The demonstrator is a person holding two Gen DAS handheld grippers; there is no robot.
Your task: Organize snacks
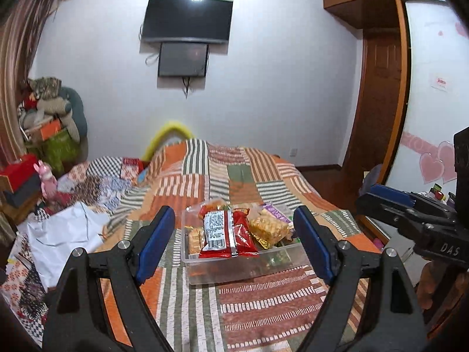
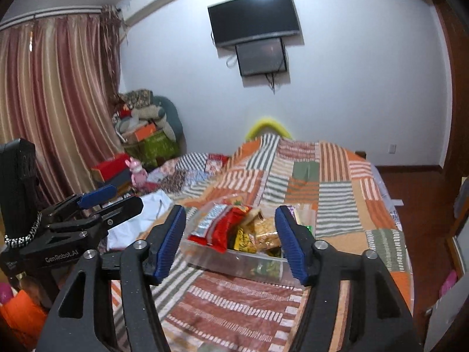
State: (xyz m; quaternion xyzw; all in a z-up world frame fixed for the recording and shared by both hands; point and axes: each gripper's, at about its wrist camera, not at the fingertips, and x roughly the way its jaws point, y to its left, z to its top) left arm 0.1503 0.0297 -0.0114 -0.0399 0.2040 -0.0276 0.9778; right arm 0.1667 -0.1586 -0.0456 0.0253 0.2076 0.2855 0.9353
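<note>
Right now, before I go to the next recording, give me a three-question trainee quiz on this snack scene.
1. True or false: the clear plastic bin sits on the patchwork bedspread.
2. Which packet lies on top at the bin's left side? A) red packet with a white label B) a blue can C) a green bottle
3. Fill in: the left hand-held gripper and the right hand-held gripper each hold ____.

Key: 1 true; 2 A; 3 nothing, both stand open and short of the bin.

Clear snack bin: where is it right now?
In both wrist views the clear snack bin sits centre on the patchwork bedspread, packets piled inside, ahead of both open tools, untouched.
</note>
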